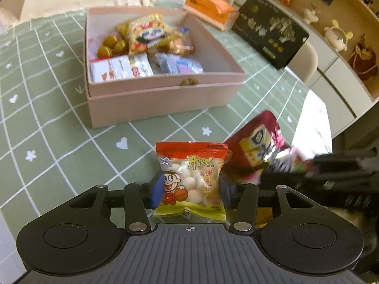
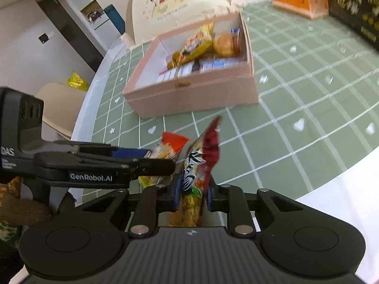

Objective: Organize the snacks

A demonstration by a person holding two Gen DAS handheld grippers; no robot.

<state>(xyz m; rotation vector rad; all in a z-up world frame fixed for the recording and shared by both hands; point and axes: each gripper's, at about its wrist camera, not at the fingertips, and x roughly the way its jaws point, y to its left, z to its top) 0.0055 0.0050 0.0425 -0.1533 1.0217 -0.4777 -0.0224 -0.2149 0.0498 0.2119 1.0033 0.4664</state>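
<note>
- We see the left gripper with its blue pads squeezing the two sides of a small snack bag. The bag is red on top and yellow at the bottom, with a cartoon boy and little white balls showing through.
- The bag stands upright between the pads, lifted above the green checked tablecloth.
- We see the right gripper pinched tight on a thin dark red snack packet. The packet sticks up and out past the pads, seen from its edge.
- The two grippers are close together, side by side. In the right wrist view the left gripper comes in from the left, and its bag sits just beside the red packet.
- Farther back on the tablecloth sits a pink box with no lid on it. It is well apart from both bags.
- Inside the box we see more snacks piled toward one side: a yellow packet, round green-yellow sweets, a white packet and a bluish one.
- Behind the box are an orange tissue box and a black box with gold marks.
- A cream chair with a cartoon picture stands at the far side of the table.
</note>
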